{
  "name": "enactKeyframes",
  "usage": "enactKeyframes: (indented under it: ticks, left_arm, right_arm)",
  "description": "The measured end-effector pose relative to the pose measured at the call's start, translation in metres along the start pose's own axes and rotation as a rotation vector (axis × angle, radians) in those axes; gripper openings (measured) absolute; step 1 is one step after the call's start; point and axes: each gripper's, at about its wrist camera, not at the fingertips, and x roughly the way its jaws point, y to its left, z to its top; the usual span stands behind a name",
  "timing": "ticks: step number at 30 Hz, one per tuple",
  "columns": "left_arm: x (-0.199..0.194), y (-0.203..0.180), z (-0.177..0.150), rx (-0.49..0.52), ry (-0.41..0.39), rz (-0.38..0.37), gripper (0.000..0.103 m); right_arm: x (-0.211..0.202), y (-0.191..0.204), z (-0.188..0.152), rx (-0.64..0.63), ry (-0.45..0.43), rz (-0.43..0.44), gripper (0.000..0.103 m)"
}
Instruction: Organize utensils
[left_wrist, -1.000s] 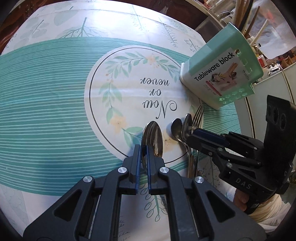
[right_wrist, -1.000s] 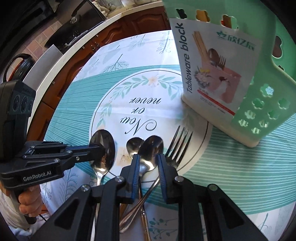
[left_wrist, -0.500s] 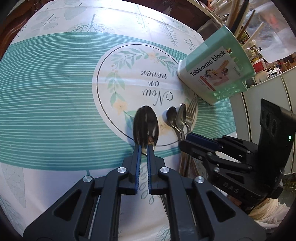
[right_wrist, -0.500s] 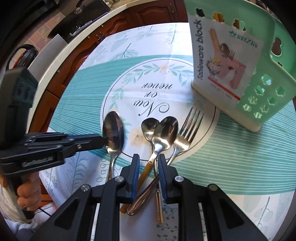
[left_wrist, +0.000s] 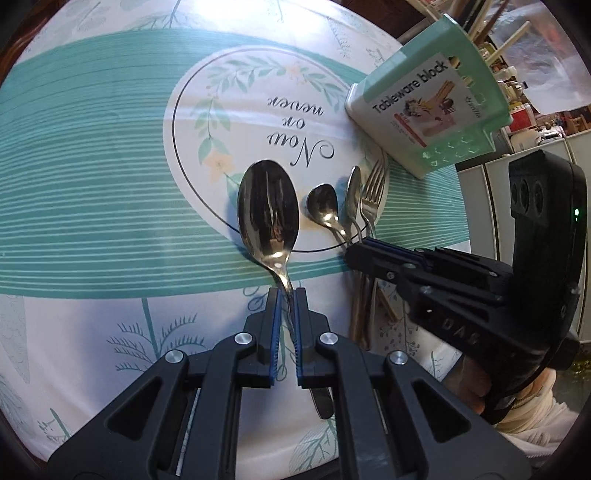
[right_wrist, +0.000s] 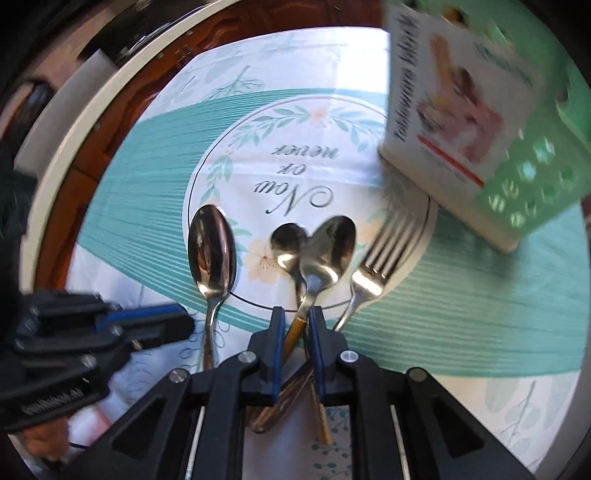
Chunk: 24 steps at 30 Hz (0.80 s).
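Left gripper (left_wrist: 284, 295): its blue-padded fingers are pressed onto the thin neck of a large shiny steel spoon (left_wrist: 268, 206); the bowl points forward, away from the camera, above the tablecloth.
Right gripper (right_wrist: 297, 314): its two blue-padded fingers stand on both sides of the brown handle of a medium steel spoon (right_wrist: 327, 249). The gap is narrow, but whether the pads really press the handle, I cannot tell.
Medium spoon: its bowl is tilted and overlaps the bowl of a small steel teaspoon (right_wrist: 290, 242) just beside it on the left.
Fork: a steel four-tined fork (right_wrist: 382, 251) lies to the right of the medium spoon, with the tines pointing toward the holder.
Large spoon, seen from the right wrist: it is at the left of the group, apart from the other three pieces.
Holder: a mint-green plastic cutlery holder with a "Tableware block" label (left_wrist: 430, 99) stands at the far right, near the fork tips; in the right wrist view it is blurred.
Surface: a white and teal tablecloth with a leaf wreath and the words "Now or never" (left_wrist: 110, 166); the teaspoon and the fork rest on it.
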Motion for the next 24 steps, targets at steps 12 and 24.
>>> enactKeyframes:
  ticks: [12,24]
  left_arm:
    - [0.021,-0.023,0.019,-0.034,0.101,0.116,0.025]
    - [0.034,-0.035,0.039,-0.123,0.155,0.264,0.023]
  right_arm:
    - [0.0,-0.036,-0.006,0.189,0.064,0.198,0.007]
    - [-0.012,-0.057,-0.016,0.27,-0.005,0.334,0.006]
